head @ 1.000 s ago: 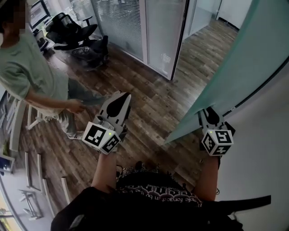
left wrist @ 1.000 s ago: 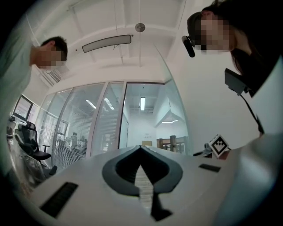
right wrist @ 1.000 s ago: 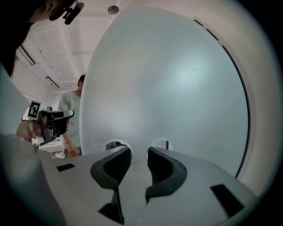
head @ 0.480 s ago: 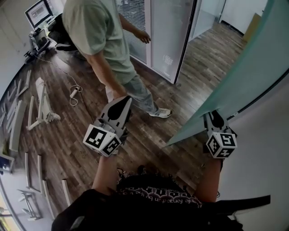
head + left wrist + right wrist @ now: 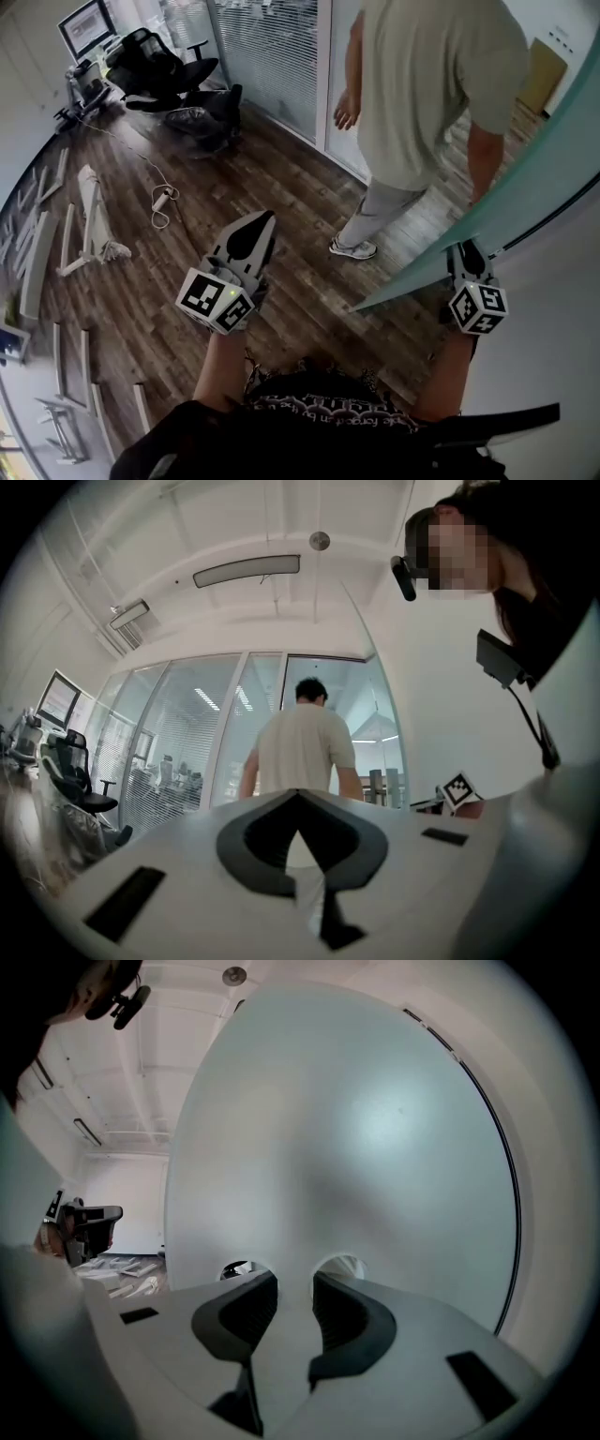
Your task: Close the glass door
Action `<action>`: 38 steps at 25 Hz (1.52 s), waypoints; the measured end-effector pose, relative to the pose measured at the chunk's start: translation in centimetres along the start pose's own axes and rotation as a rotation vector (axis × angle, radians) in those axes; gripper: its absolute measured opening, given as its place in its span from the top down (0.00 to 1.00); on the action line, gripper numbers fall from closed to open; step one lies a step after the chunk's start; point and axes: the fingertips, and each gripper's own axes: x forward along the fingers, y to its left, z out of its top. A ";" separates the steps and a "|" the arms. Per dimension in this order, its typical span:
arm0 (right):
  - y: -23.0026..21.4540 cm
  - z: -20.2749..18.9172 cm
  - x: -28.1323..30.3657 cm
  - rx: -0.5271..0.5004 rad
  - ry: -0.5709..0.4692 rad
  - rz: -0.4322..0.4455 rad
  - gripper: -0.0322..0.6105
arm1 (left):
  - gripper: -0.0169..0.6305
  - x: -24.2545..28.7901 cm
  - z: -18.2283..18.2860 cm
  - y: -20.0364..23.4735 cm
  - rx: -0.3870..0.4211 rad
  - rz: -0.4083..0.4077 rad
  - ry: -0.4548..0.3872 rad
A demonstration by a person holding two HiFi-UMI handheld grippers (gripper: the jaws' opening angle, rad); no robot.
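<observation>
- The wooden floor (image 5: 281,187) fills the middle and left of the head view.
- The glass door (image 5: 562,159), a frosted pale-green panel, slants across the right side of the head view; it fills most of the right gripper view (image 5: 356,1147).
- A person in a pale shirt (image 5: 431,84) is at the upper right, just left of the door, seen from behind.
- A black office chair (image 5: 159,70) sits at the upper left.
- The left gripper (image 5: 261,221) hangs over the floor at centre-left, jaws together with nothing between them.
- The right gripper (image 5: 467,248) is at the lower right, tips right at the door's face, jaws a little apart and clamping nothing.
- A white power strip (image 5: 161,199) lies on the floor at left.
</observation>
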 end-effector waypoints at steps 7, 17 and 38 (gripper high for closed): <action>0.6 0.1 3.4 0.010 0.002 -0.061 0.77 | 0.97 0.5 -1.6 3.0 -0.009 -0.024 0.020; 0.6 0.9 9.2 -0.011 -0.013 -0.101 0.77 | 0.97 7.2 -2.6 4.4 -0.020 -0.082 0.010; -0.8 3.4 24.7 -0.035 -0.028 -0.112 0.77 | 0.97 22.8 -3.8 11.9 0.053 -0.013 0.035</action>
